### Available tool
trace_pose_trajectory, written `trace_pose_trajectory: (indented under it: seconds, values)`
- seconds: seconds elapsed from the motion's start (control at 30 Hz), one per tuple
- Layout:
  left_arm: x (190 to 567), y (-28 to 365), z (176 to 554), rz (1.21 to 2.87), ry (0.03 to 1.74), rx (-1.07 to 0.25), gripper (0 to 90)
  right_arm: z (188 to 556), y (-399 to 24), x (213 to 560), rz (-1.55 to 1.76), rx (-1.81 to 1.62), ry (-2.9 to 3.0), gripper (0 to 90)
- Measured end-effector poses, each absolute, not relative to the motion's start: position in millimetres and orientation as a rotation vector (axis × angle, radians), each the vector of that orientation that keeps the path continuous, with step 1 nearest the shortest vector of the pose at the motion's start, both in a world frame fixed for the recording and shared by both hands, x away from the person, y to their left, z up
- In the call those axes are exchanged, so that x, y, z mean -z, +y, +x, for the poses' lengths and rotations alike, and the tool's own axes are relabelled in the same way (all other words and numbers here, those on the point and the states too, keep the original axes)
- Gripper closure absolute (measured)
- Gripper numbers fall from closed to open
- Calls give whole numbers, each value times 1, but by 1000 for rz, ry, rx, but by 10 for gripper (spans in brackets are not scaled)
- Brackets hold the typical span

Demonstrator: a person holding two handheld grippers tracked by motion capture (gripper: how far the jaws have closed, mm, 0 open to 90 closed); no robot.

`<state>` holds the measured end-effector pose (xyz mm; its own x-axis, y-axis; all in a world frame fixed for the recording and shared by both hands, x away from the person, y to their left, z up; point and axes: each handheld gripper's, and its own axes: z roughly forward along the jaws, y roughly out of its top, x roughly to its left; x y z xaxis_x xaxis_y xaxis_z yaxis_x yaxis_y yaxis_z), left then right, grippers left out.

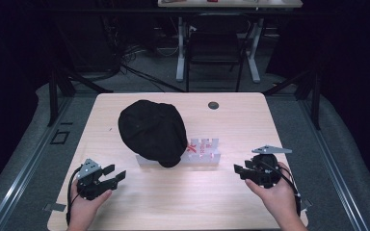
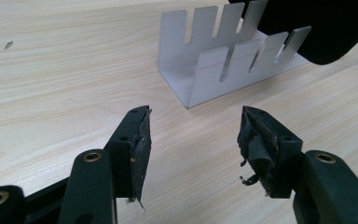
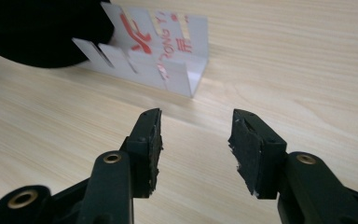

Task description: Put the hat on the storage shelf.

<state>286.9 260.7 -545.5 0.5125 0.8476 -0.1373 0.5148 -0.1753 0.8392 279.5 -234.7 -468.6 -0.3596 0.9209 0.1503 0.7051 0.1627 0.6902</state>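
Nearest me, my hands hold two black grippers low over a pale wood-grain table (image 1: 250,120). My left gripper (image 1: 114,172) has its jaws spread wide with nothing between them; its rubber pads (image 2: 142,144) look frayed and torn at the edges. My right gripper (image 1: 239,169) also stands wide apart and empty, its pads (image 3: 247,149) rough and matte. Between the two and a little farther off sits a clear plastic rack (image 1: 204,153), a slotted trough with upright teeth and red lettering. A soft, rounded black cap (image 1: 151,131) rests on the rack's left end, draping over it.
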Motion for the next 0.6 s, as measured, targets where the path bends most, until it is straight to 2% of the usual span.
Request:
trace_pose_trajectory:
  seconds: [0.33, 0.6]
  values:
    - [550, 260, 289, 1873, 1128, -460, 443, 256, -252, 512, 1582, -958, 2042, 516]
    - [556, 261, 291, 1876, 1135, -456, 445, 247, -264, 535, 1564, -968, 1979, 535]
